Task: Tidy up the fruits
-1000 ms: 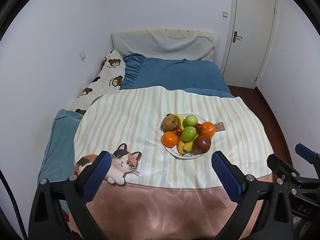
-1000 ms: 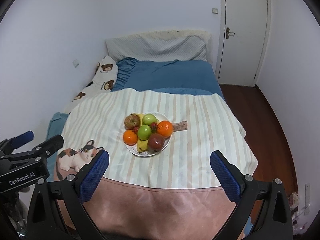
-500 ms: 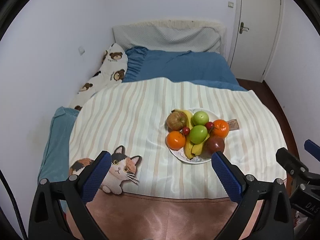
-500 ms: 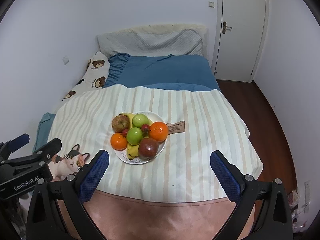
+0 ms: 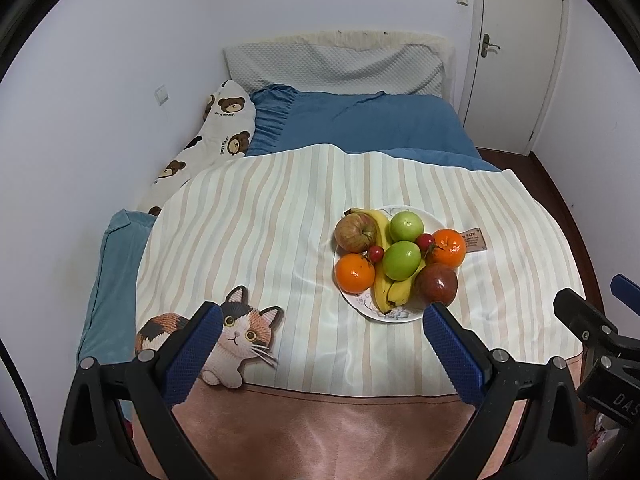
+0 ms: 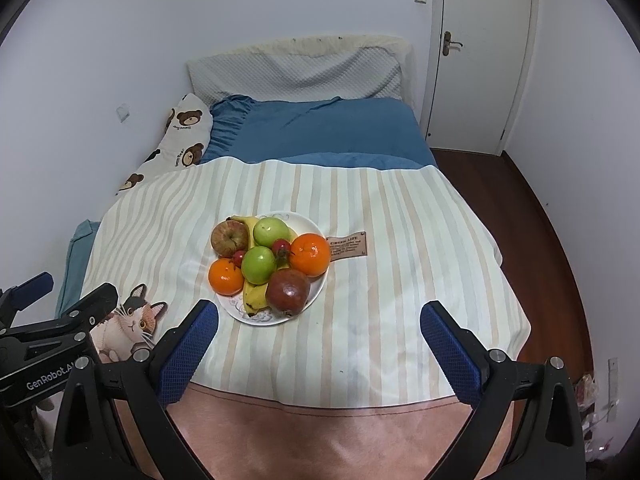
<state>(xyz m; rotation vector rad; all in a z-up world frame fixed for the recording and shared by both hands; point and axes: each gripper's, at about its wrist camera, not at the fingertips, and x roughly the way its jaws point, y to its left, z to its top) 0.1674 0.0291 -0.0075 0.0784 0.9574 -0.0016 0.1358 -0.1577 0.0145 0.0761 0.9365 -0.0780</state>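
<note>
A white plate [image 5: 438, 222] [image 6: 310, 222] piled with fruit sits on a striped blanket on a bed. On it lie a reddish apple [image 5: 355, 233] [image 6: 229, 238], two green apples [image 5: 402, 260] [image 6: 259, 265], two oranges [image 5: 355, 273] [image 6: 310, 253], bananas [image 5: 390, 294] [image 6: 254, 296], a dark red pomegranate [image 5: 436, 284] [image 6: 288, 291] and small red fruits [image 5: 375, 253]. My left gripper [image 5: 322, 346] hangs open, near of the plate and to its left. My right gripper [image 6: 320, 344] is open too, near of the plate and slightly right of it. Neither holds anything.
The striped blanket [image 5: 256, 240] carries a cat picture [image 5: 236, 336] near the left front and a brown label [image 6: 347, 245] right of the plate. A bear-print pillow [image 5: 218, 132] and a white wall bound the left; blue bedding [image 6: 320, 128], a door [image 6: 480, 52] and dark floor lie beyond and right.
Both grippers have moved forward and closer to the plate, which now looms larger and lower in both views. Both stay open.
</note>
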